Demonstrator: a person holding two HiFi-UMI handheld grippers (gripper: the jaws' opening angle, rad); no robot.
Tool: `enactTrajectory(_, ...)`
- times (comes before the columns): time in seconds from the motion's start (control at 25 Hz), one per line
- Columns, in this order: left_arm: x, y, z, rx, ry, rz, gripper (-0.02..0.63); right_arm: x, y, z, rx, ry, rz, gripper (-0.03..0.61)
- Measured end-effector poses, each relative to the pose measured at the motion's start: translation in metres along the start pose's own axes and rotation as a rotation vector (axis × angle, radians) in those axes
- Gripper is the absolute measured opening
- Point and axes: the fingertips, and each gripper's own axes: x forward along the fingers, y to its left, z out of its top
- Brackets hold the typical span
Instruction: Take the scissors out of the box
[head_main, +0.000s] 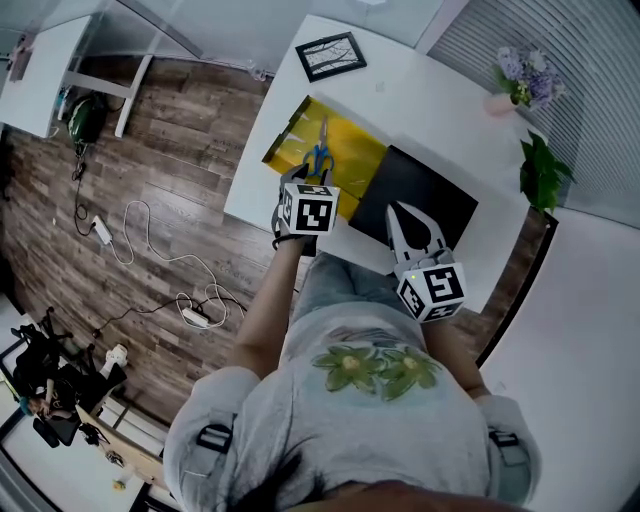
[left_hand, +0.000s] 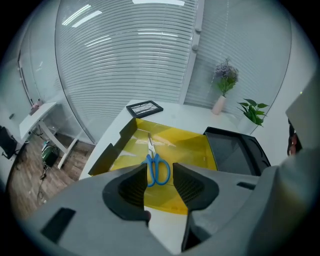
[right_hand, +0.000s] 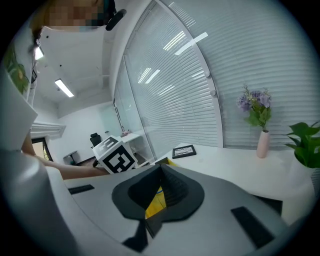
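Blue-handled scissors (left_hand: 156, 167) lie in the yellow box (left_hand: 192, 145) — left claw (left_hand: 160, 176) spread, empty.

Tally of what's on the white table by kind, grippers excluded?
scissors: 1
yellow box: 1
black tray: 1
picture frame: 1
flower vase: 1
green plant: 1
Total: 6
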Motion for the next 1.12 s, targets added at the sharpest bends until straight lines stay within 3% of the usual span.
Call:
enactTrajectory(0.64, 0.043, 0.008, -0.006, 0.005, 0.161, 0.011, 0.141, 0.045, -0.031, 0.01, 0.017, 0.042, 0.06, 0.007)
enactTrajectory(1.12, 0.057, 0.006, -0.012, 0.028, 0.233, -0.002, 0.141, 0.059, -0.046, 0.004, 0.033, 0.058, 0.067, 0.006)
